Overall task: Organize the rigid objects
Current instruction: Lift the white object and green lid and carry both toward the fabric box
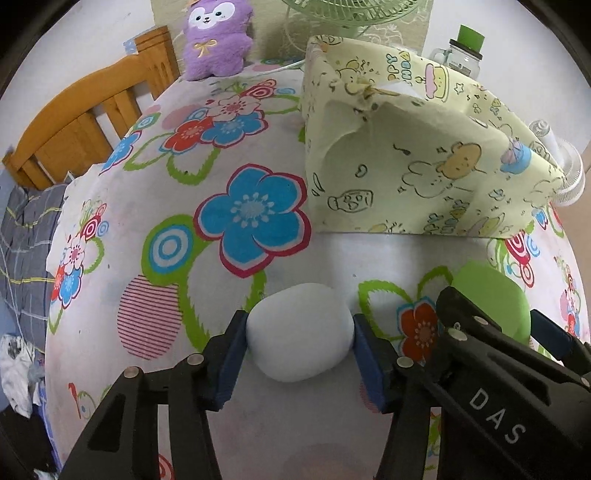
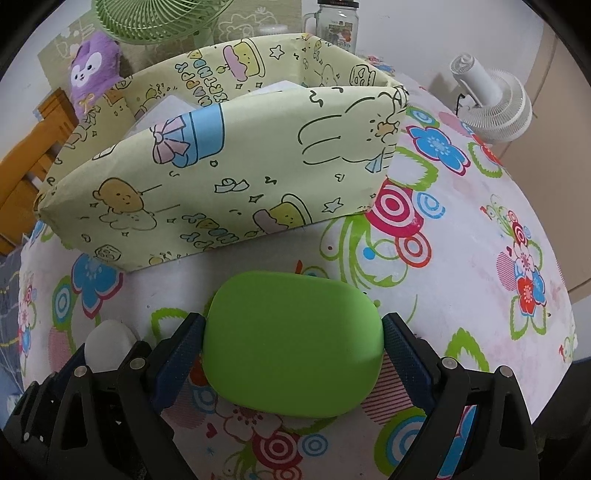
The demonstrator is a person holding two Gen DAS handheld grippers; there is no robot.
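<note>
A white rounded case [image 1: 299, 328] lies on the floral tablecloth [image 1: 155, 206]. My left gripper [image 1: 299, 326] is shut on it, a blue pad pressed to each side. Just to its right, a green rounded case [image 2: 293, 343] sits on the cloth with my right gripper [image 2: 293, 332] shut on it, pads against both ends. Each view shows the other pair: the green case [image 1: 487, 291] at the lower right, the white case [image 2: 107, 343] at the lower left. Behind both stands an open pale-yellow cartoon-print box [image 2: 221, 177], with white items partly hidden inside.
A purple plush toy [image 1: 218, 37], a green fan [image 1: 351, 14] and a green-lidded glass jar [image 1: 465, 51] stand at the table's back. A small white fan [image 2: 495, 107] sits at the right. A wooden chair [image 1: 74, 125] stands past the left edge.
</note>
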